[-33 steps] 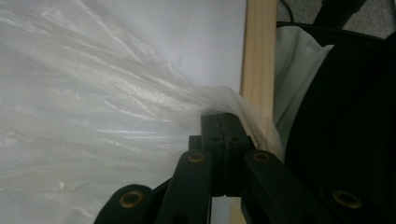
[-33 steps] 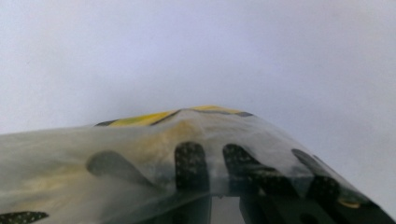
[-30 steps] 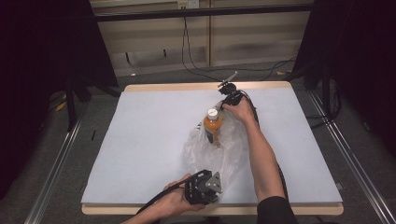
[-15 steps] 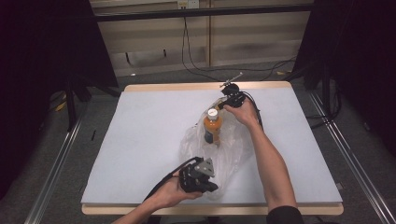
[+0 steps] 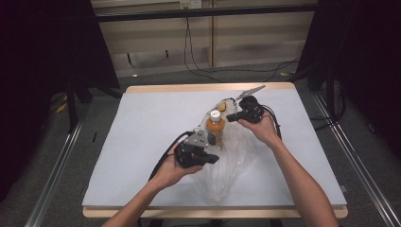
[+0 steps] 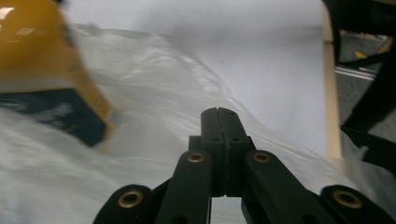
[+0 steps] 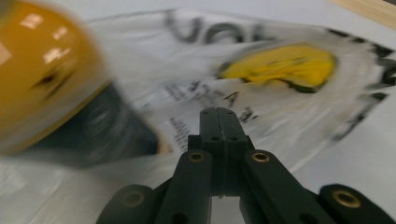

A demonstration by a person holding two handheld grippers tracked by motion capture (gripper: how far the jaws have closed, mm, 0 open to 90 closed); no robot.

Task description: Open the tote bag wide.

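An orange bottle [image 5: 215, 128] stands mid-table [image 5: 142, 123] inside a clear plastic bag [image 5: 227, 163]. Both the left tool [image 5: 210, 158] and right tool [image 5: 230, 117] are clenched, probably each pinching bag film, though blur hides it. To bag the bottle well, keep both pinches firm and lift the film evenly so the bottle stays upright.

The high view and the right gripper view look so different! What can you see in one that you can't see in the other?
The high view alone takes in the whole white table, both of the person's hands, and the bottle's white cap. The right gripper view alone brings out the yellow patch and dark lettering printed on the plastic bag, plus the right gripper with its jaws pressed together. Both share the orange bottle and the bag.
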